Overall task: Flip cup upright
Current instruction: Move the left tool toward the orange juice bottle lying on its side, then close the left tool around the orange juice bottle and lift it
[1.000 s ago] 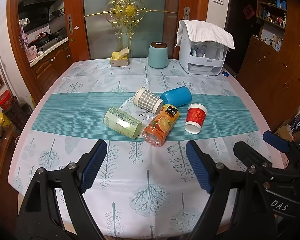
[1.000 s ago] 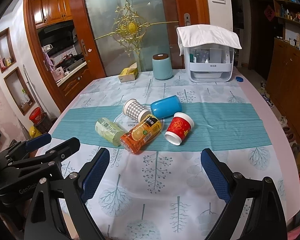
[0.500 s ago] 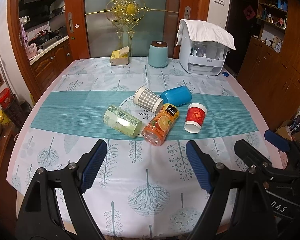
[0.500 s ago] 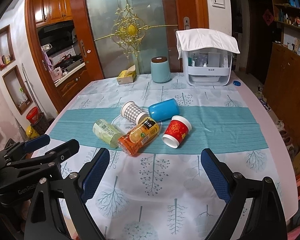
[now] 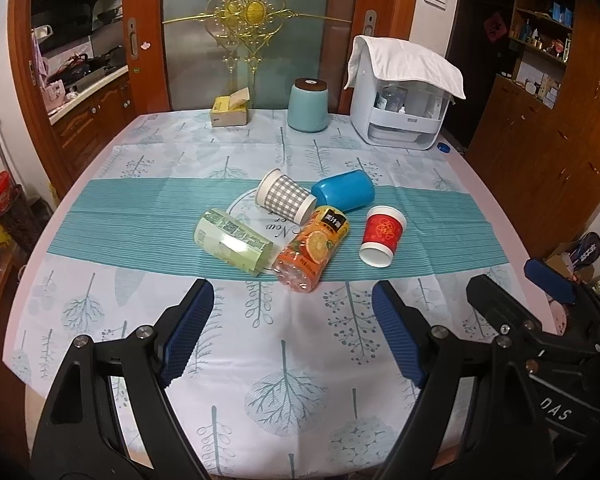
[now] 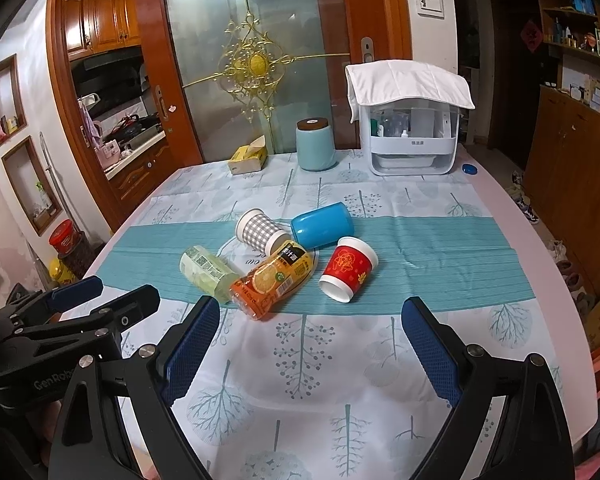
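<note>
From the left wrist view, the left tongs (image 5: 292,330) hang above the near part of the counter (image 5: 508,240), spread wide with nothing between the blue pads. Beyond them, on the teal stripe of the tablecloth (image 5: 140,216), a cluster of things lies on its side. The red paper cup (image 5: 382,235) lies tilted with its open mouth toward the camera, a little apart from the rest on the right. The orange juice bottle (image 5: 314,249) lies just left of it, touching the pale green bottle (image 5: 232,242). Behind them the gray checked cup (image 5: 286,199) rests against the blue cup (image 5: 345,195). At the far edge stand a yellow tissue box (image 5: 230,113), a light blue canister (image 5: 308,105) with a brown lid, and a white organizer (image 5: 404,114) draped with a white cloth. The right tongs (image 5: 512,294) show at the right border, also spread.

From the right wrist view, the right tongs (image 6: 310,342) are wide apart and empty, hovering over the cloth in front of the cluster. The red paper cup (image 6: 350,274) lies on its side, straight ahead between the pads and well beyond them, mouth facing near-left. The orange juice bottle (image 6: 272,280), green bottle (image 6: 206,272), checked cup (image 6: 260,232) and blue cup (image 6: 322,225) sit to its left. The left tongs (image 6: 96,294) appear at the left edge, parted.
</note>
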The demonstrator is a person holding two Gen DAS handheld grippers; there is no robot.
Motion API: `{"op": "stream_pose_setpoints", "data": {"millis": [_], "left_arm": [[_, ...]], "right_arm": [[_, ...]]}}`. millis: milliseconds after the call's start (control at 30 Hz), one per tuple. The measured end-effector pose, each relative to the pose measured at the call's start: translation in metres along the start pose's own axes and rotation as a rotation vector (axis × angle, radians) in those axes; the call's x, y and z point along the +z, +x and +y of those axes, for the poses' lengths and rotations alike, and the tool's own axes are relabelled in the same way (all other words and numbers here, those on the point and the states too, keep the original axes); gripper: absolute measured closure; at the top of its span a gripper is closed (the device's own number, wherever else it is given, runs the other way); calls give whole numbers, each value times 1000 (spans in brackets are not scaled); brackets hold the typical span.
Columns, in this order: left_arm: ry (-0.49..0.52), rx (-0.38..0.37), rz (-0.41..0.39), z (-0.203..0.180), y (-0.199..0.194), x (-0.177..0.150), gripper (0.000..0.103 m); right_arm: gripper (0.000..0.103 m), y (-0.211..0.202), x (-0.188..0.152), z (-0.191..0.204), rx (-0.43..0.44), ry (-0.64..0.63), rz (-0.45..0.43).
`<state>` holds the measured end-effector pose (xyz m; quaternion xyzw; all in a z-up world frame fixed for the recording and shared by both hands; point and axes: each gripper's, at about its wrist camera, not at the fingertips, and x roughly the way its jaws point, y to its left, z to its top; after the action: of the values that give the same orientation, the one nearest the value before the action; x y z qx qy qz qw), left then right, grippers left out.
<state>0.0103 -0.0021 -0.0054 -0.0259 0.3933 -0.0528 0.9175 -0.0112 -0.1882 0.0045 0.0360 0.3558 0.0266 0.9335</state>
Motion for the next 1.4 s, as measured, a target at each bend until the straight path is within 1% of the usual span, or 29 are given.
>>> {"op": "stream_pose_setpoints", "data": {"millis": [167, 267, 333, 500, 700, 900, 1000, 1067, 1133, 1200, 1300, 1400], "left_arm": [[10, 2, 0, 3, 10, 4, 23], [23, -4, 5, 5, 22, 9, 23], [32, -25, 22, 7, 34, 14, 23], [65, -46, 75, 13, 73, 25, 23], [103, -92, 157, 19, 127, 36, 23], [149, -137, 212, 12, 171, 43, 24], [197, -139, 252, 2, 198, 46, 29], [222, -150, 286, -4, 215, 47, 38], [233, -162, 326, -9, 234, 48, 40], [240, -176, 362, -12, 249, 49, 41], [253, -178, 414, -19, 273, 50, 42], [275, -175, 465, -26, 290, 49, 48]], "right_arm": [[9, 8, 0, -3, -7, -6, -2], [9, 21, 1, -6, -17, 8, 19], [9, 31, 2, -8, -19, 20, 37], [9, 65, 3, -20, -24, 60, 96], [9, 110, 2, -32, -44, 104, 149], [9, 158, 2, -41, -59, 155, 199], [9, 177, 0, -44, -65, 171, 222], [9, 186, -3, -45, -68, 176, 238], [9, 197, -7, -47, -76, 179, 255], [9, 201, -12, -47, -79, 178, 268], [9, 209, -20, -50, -80, 181, 278], [9, 216, -26, -52, -76, 192, 300]]}}
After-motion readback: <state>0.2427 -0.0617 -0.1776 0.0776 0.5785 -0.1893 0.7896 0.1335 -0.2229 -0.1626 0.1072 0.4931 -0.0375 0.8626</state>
